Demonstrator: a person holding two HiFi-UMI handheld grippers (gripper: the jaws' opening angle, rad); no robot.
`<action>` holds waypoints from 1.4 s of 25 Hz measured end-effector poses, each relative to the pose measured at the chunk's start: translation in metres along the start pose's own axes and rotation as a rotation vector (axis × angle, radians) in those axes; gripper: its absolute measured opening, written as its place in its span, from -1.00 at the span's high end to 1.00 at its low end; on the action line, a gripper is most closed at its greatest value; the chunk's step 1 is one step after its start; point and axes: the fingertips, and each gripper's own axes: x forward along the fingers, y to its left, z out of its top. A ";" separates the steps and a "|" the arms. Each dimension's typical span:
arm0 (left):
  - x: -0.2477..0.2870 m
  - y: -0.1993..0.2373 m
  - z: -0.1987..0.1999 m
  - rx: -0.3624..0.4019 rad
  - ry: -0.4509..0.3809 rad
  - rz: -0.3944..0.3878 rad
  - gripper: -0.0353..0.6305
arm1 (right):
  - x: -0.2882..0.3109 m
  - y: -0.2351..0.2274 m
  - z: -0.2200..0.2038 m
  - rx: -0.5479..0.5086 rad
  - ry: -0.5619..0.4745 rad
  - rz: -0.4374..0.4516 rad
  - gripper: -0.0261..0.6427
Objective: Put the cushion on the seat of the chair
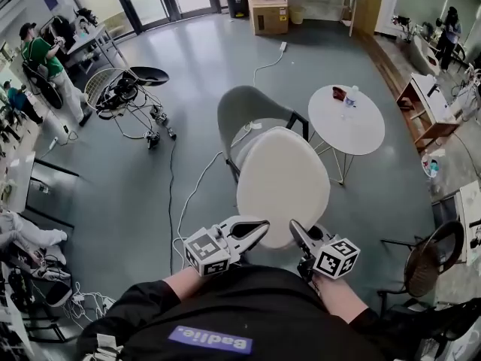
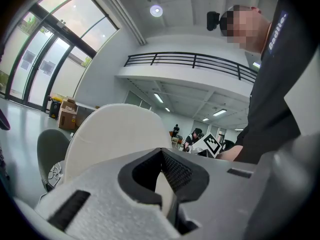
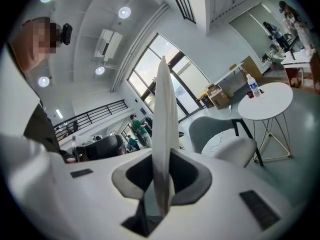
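Note:
I hold a white oval cushion (image 1: 282, 183) by its near edge with both grippers, above the floor and just in front of the grey chair (image 1: 252, 107). My left gripper (image 1: 258, 230) is shut on the cushion's near left edge and my right gripper (image 1: 295, 233) on its near right edge. In the left gripper view the cushion (image 2: 115, 134) rises broad beyond the gripper (image 2: 162, 171), with the chair (image 2: 50, 149) behind it. The right gripper view shows the cushion (image 3: 164, 119) edge-on, pinched in the gripper (image 3: 162, 179), and the chair (image 3: 215, 126) beyond. The cushion hides most of the chair's seat.
A round white table (image 1: 361, 130) with a bottle (image 1: 351, 96) stands right of the chair. Cables (image 1: 188, 194) run across the floor to its left. A black wire chair (image 1: 428, 258) is at the near right. Cardboard boxes (image 1: 268, 10) sit far back; people work at desks on the left.

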 end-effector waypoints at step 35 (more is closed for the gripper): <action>0.073 0.266 0.082 -0.048 -0.025 -0.047 0.85 | 0.210 -0.159 0.113 0.175 0.018 -0.149 0.70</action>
